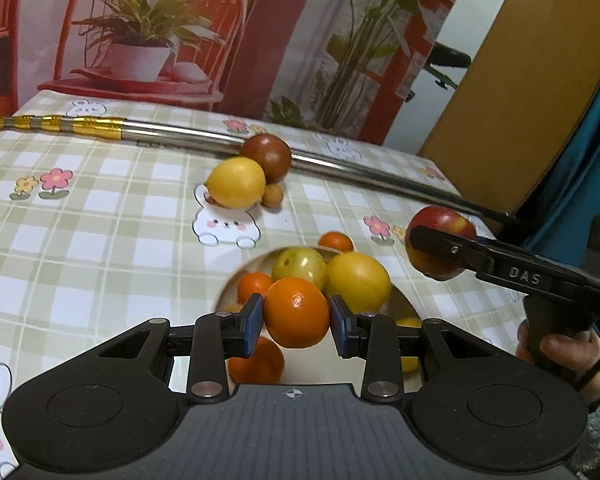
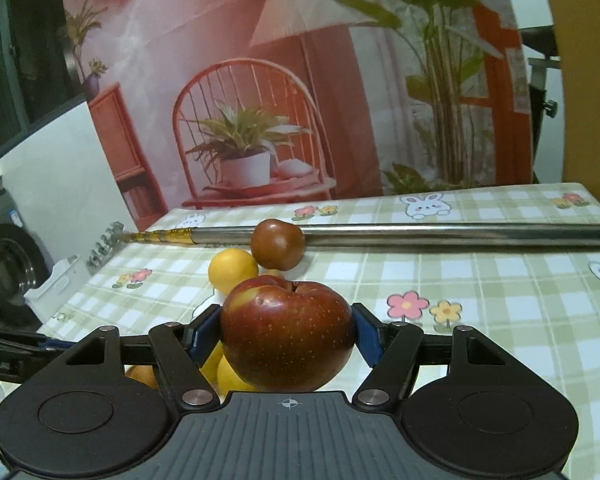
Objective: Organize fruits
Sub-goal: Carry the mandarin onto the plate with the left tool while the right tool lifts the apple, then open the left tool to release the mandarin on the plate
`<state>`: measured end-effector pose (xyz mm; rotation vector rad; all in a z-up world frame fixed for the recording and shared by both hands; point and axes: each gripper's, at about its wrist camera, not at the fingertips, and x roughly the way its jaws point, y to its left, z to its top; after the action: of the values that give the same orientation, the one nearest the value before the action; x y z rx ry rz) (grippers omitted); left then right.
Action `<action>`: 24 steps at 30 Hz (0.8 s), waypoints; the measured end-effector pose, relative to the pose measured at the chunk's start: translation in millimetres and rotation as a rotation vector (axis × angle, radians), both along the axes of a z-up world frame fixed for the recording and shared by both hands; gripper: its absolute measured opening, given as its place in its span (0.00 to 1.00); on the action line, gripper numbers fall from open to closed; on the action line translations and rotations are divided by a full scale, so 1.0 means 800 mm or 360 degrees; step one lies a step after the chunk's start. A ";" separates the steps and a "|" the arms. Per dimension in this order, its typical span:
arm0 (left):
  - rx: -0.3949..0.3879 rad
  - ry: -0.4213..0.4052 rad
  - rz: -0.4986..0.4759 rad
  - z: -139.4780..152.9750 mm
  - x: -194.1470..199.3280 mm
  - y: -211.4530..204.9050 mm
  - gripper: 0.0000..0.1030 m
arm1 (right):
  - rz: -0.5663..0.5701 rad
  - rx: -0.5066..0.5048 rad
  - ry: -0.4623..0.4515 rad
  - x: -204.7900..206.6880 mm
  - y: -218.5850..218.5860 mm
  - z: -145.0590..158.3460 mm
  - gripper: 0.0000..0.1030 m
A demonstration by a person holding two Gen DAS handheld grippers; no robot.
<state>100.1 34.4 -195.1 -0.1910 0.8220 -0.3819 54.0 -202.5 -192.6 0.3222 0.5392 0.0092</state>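
Both fingers loaded: orange (image 1: 297,313) left, apple (image 2: 287,333) (right)

Checked bunny tablecloth (image 1: 100,208); metal pole (image 2: 440,235) with gold-taped end across it; printed backdrop (image 2: 240,100) behind.

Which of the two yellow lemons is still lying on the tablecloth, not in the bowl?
The far lemon, beside the dark brown-red fruit near the metal pole.
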 end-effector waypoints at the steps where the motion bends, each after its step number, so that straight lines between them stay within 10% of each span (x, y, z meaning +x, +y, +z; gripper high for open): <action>1: 0.0006 0.0010 -0.0007 -0.001 -0.001 -0.003 0.36 | -0.0005 0.0016 -0.0006 -0.006 0.000 0.000 0.63; 24: 0.0181 0.0262 -0.0064 -0.045 -0.012 -0.022 0.36 | 0.0003 0.0103 -0.0014 -0.052 0.019 -0.011 0.63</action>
<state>90.2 17.1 -231.0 -0.1009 1.0081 -0.3594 12.6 -187.0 -201.3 0.3847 0.5309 0.0297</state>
